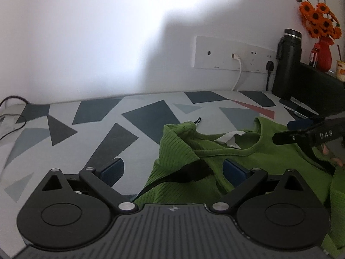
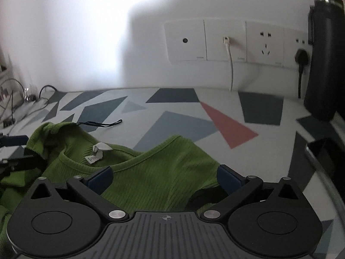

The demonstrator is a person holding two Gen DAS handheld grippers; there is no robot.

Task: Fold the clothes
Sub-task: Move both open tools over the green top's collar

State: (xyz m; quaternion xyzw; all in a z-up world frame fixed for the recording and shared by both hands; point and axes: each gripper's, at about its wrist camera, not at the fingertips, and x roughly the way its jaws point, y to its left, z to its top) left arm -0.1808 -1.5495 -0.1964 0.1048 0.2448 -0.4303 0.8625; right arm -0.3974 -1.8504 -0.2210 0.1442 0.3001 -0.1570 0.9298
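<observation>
From the left wrist view, the left gripper [image 1: 173, 170] stood with its jaws spread wide, nothing pinched between them. The green ribbed top [image 1: 215, 151] lay crumpled on the patterned tabletop [image 1: 97, 118], ahead of and partly between the fingers, bunched toward the right finger, with its neckline and white label [image 1: 229, 139] facing up. Off to the right, the right gripper [image 1: 286, 132] reached in over the cloth; part of a hand [image 1: 332, 155] showed behind it, cut off by the frame.

From the right wrist view, the right gripper [image 2: 165, 178] was likewise spread, both fingers hovering over or resting on the garment's shoulder area (whether the pads touched the fabric could not be told). The top lay just ahead and beneath, collar to the front-left, and a thin dark cord [image 2: 101, 124] trailed beyond it on the table.

The knit looked soft, light and limp, so it would likely sag and stretch when lifted; the firmer seams at the shoulders or the neck edge seemed the surest places to pinch. The hem and lower body were hidden under both tools, and a dark patch [image 1: 194, 170] on the cloth was hard to identify.
</observation>
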